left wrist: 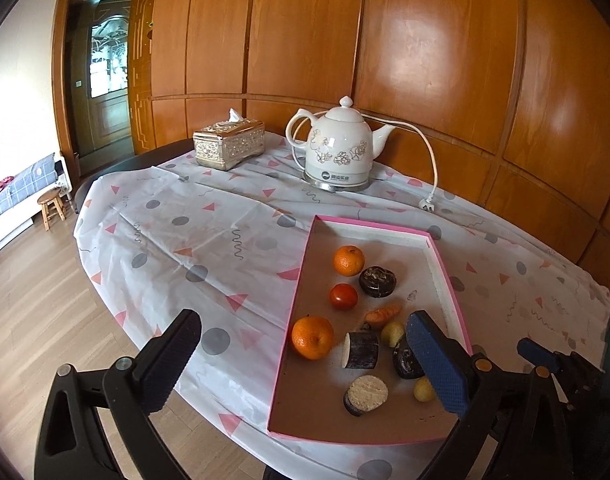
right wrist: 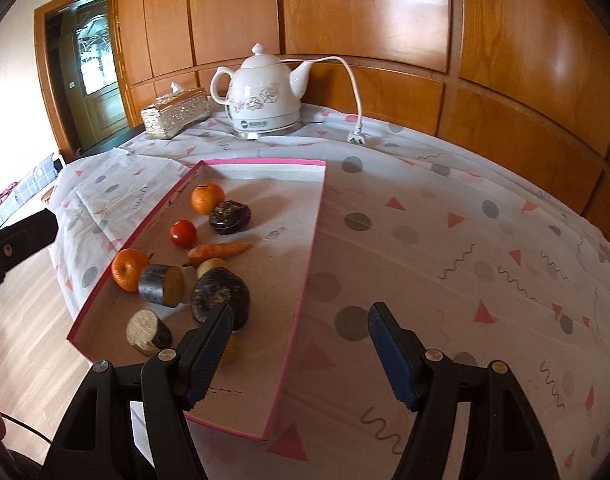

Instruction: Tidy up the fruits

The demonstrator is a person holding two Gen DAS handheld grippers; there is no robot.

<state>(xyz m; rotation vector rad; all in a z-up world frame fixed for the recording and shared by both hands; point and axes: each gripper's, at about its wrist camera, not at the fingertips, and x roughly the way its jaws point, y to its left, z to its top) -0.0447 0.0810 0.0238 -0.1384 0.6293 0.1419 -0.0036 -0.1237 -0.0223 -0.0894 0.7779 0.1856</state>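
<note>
on the patterned tablecloth [right wrist: 465, 240], a pink-rimmed tray [left wrist: 451, 280] holds fruit; left gripper [left wrist: 305, 364] at its 9 o'clock edge and right gripper [right wrist: 301, 344] at 3 o'clock both spread, pinching nothing.

the tray [right wrist: 241, 426] sits on the table [right wrist: 445, 240], fruits [right wrist: 207, 199] inside; behind it the kettle [right wrist: 263, 96], tissue box [right wrist: 175, 114] to its left.

Pink-rimmed tray [left wrist: 371, 222], floral white kettle [left wrist: 339, 148]
</note>
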